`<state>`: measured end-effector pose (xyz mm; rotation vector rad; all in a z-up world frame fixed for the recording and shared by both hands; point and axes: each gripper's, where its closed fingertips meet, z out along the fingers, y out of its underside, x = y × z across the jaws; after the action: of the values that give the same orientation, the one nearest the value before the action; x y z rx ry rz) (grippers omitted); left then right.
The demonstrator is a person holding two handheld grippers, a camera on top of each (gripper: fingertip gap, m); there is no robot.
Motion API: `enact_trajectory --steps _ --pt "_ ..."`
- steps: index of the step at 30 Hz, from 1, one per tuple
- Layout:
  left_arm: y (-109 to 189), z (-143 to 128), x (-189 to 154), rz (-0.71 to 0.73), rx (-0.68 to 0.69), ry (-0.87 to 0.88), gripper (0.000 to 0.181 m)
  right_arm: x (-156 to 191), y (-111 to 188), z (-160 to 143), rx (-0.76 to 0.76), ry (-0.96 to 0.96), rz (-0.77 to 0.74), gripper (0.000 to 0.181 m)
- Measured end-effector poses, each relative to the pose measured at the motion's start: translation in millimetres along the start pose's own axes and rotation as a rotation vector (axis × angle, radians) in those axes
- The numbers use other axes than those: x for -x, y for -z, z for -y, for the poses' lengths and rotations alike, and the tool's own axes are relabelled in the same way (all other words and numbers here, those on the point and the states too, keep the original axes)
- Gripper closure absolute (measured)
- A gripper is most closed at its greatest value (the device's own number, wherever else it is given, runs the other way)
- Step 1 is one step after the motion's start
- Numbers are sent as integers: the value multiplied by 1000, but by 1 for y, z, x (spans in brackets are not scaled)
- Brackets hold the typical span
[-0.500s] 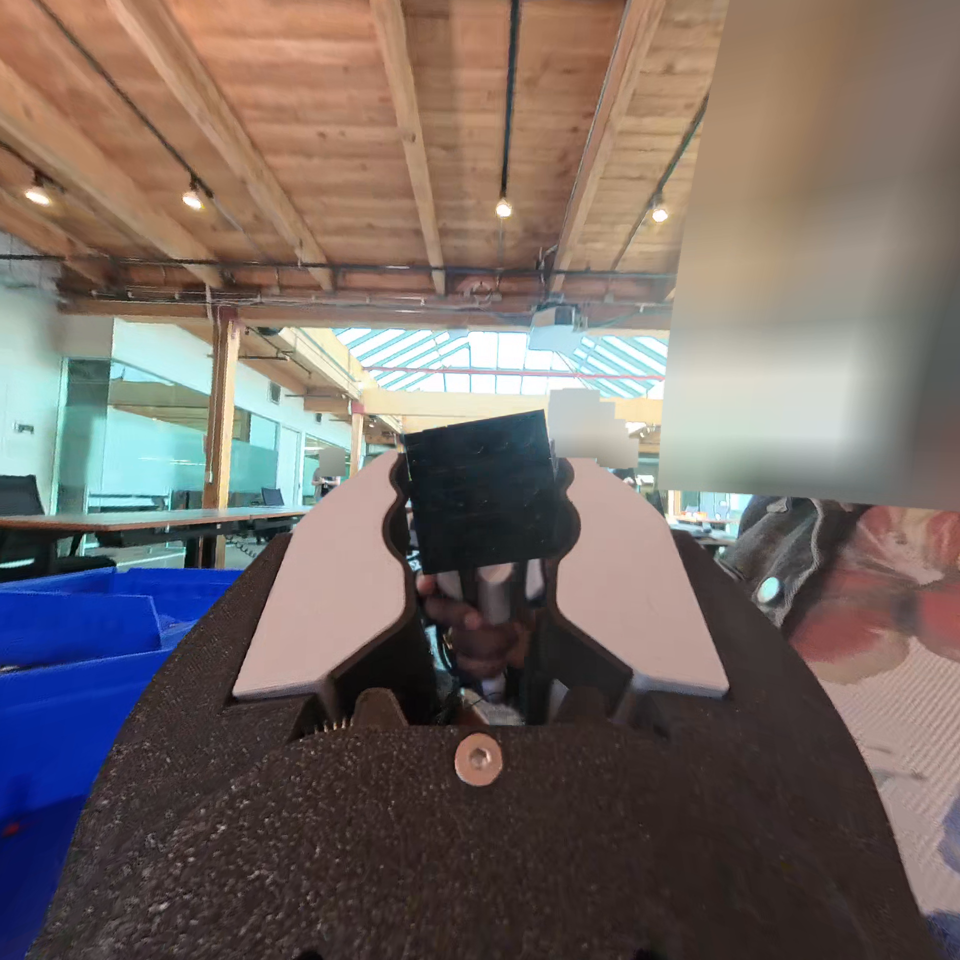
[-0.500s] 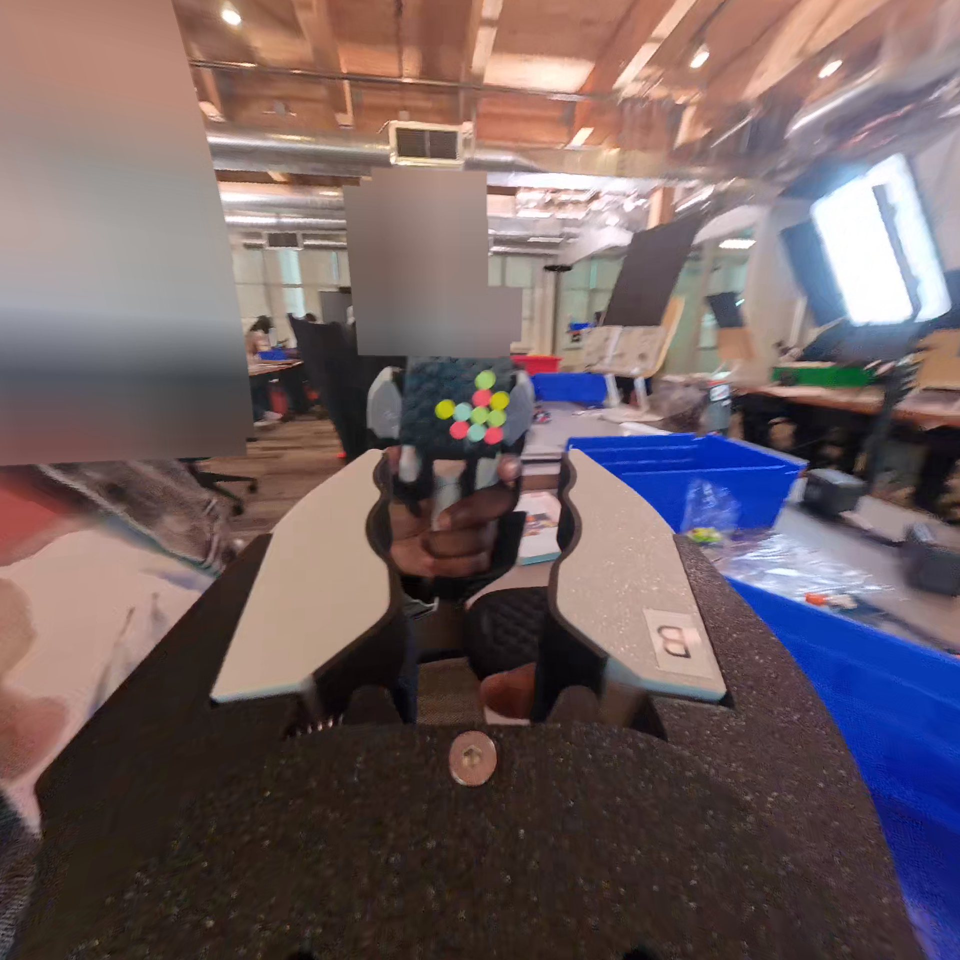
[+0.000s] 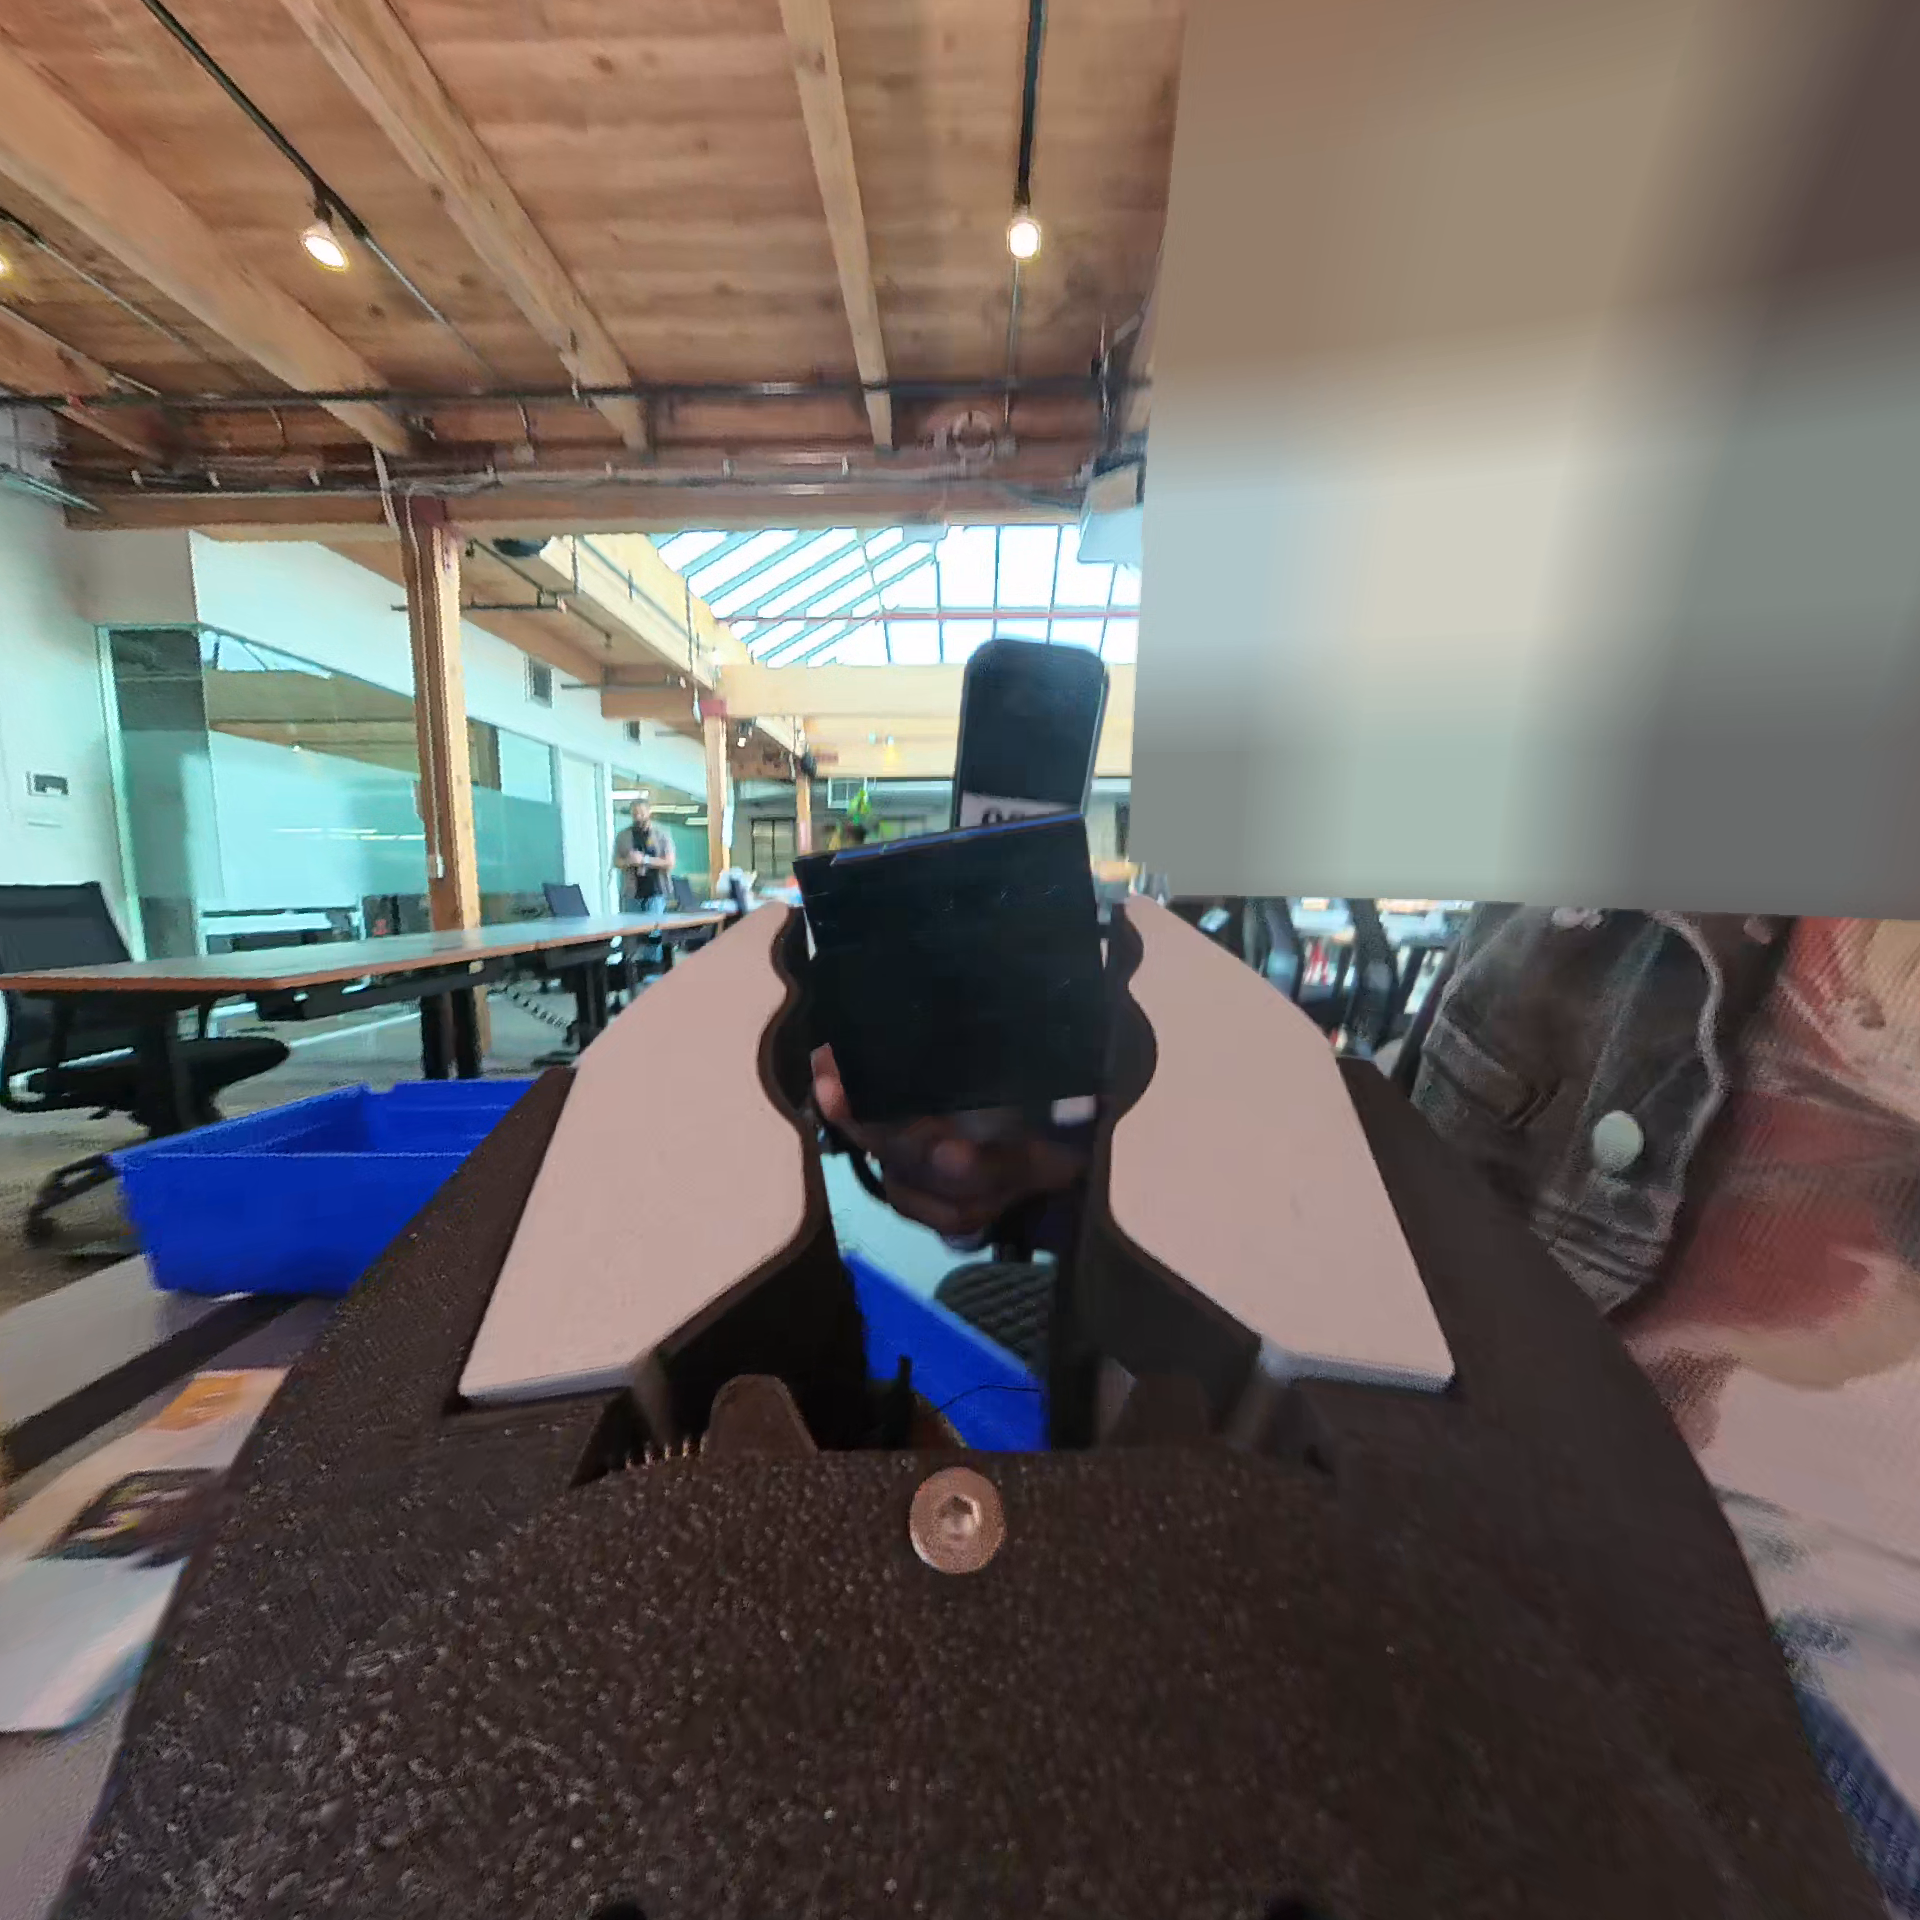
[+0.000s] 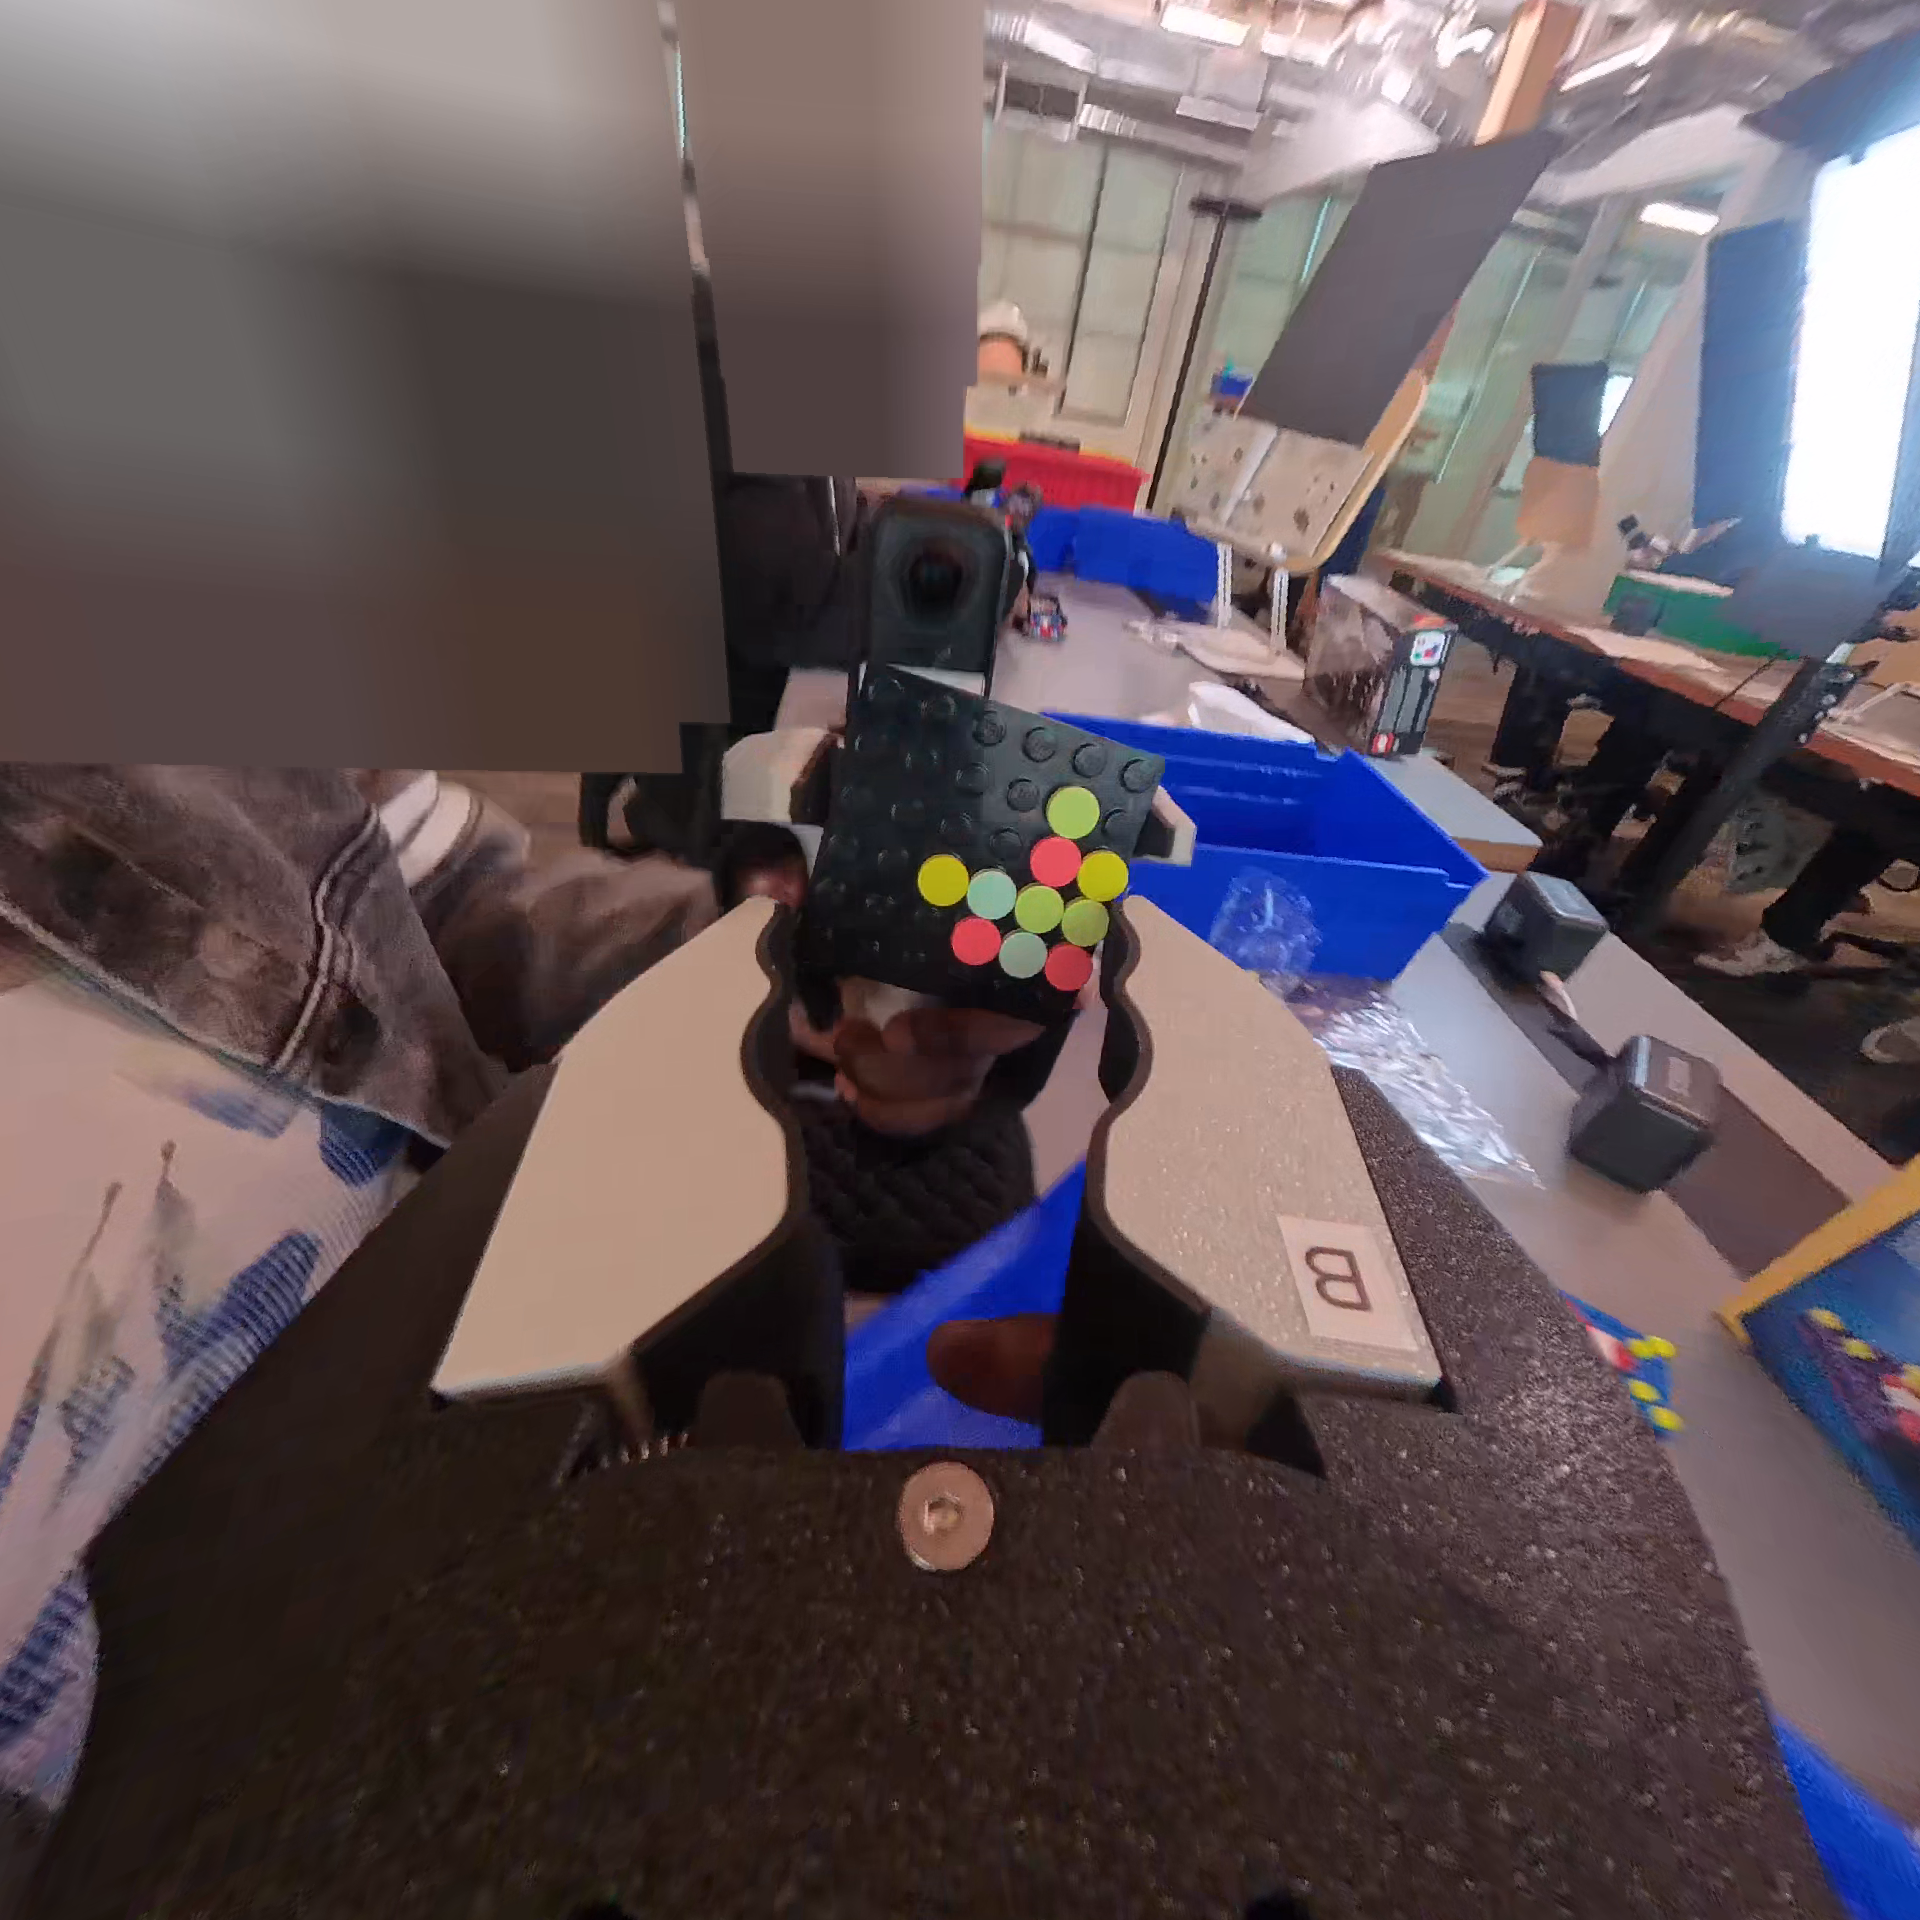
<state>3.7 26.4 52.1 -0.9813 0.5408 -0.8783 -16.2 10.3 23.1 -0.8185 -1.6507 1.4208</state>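
Left wrist view
Left gripper (image 3: 951,935): jaws at a middling gap, and by my reading they pinch the side edges of a black studded plate (image 3: 951,987). The plate's smooth back faces this camera.
Behind the plate: the right gripper's camera (image 3: 1029,727) rises over its top edge, with a hand (image 3: 966,1153) below.
Desk (image 3: 62,1340): a blue bin (image 3: 291,1174) stands toward its far left edge.

Right wrist view
Right gripper (image 4: 948,925): jaws apart and nothing pinched. The plate's lower edge shows between the tips, and I cannot tell whether it touches them.
Plate: held up in the air above the desk, tilted, with its studded face and coloured dots (image 4: 1039,904) toward this camera.
Desk, right side: a second blue bin (image 4: 1299,831) and a small black box (image 4: 1642,1112) nearer the right edge.
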Motion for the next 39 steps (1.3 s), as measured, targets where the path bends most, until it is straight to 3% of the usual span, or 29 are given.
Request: enact_trajectory --steps 5,8,14,17,21,26,29,31,33,35,39 --pt "-23 16 67 -27 120 -84 118 -71 3 13 171 82 50 124" --pt "-46 39 84 -77 127 -103 122 -97 7 41 136 126 15 124" --pt "-66 43 71 -190 184 -202 119 -95 27 64 6 247 -142 124" --pt "-63 42 69 -197 132 -266 118 -90 26 63 43 299 -155 124" --pt "-57 38 75 -182 154 -306 123 -97 24 56 42 320 -179 124" --pt "-56 51 89 -70 94 -346 124 -106 38 69 -109 358 -183 127" --pt "-50 64 106 -1 15 -230 124 -116 59 74 -168 413 -212 132" --pt "-50 61 111 -38 1 -102 124 -122 70 72 -164 468 -231 140" --pt "-50 54 116 -71 10 1 124 -129 80 71 -162 495 -267 160" --pt "-49 45 123 -91 30 27 123 -133 86 72 -177 475 -273 181" --pt "-44 42 130 -124 -32 -2 124 -122 80 70 -199 407 -161 181"
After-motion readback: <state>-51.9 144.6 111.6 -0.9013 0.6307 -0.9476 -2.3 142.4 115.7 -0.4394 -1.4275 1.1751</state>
